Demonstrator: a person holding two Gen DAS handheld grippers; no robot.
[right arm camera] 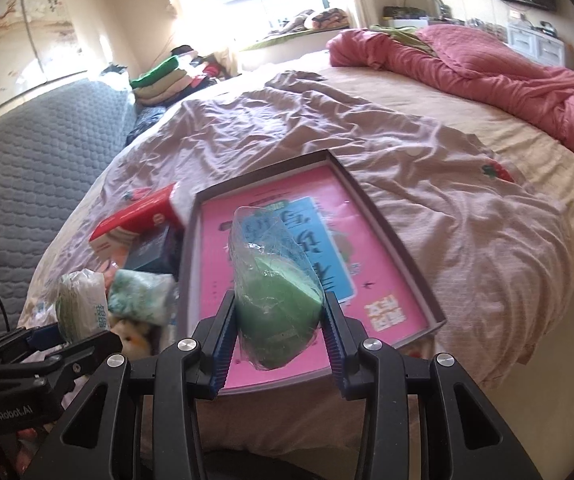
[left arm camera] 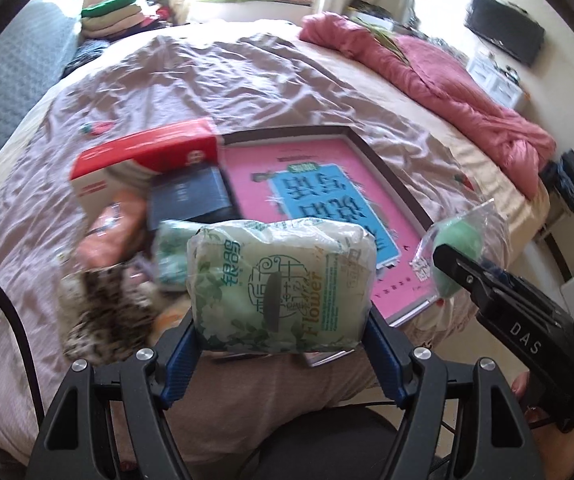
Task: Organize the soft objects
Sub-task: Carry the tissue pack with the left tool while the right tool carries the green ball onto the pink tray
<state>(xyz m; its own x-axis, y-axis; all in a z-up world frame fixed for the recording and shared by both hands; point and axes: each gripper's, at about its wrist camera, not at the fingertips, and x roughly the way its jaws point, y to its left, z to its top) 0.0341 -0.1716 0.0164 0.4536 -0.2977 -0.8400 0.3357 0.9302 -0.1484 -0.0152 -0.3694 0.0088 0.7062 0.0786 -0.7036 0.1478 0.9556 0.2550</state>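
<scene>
My left gripper [left arm camera: 283, 320] is shut on a green-and-white tissue pack [left arm camera: 283, 284], held above the near edge of the bed. My right gripper [right arm camera: 281, 320] is shut on a green sponge in clear plastic wrap [right arm camera: 277, 304], held over the shallow box with the pink and blue printed bottom [right arm camera: 391, 280]. From the left wrist view the sponge [left arm camera: 451, 240] and the right gripper's finger [left arm camera: 483, 280] show at the right, beside the box [left arm camera: 387, 184]. The tissue pack [right arm camera: 77, 300] shows at lower left in the right wrist view.
Left of the box lie a red-and-white carton [left arm camera: 143, 164], a dark blue box [left arm camera: 191, 196], a small green patterned pack [right arm camera: 139, 296] and a leopard-print plush [left arm camera: 103, 316]. A pink quilt [right arm camera: 487, 76] is bunched at the far right. Folded clothes [right arm camera: 163, 76] sit at the back left.
</scene>
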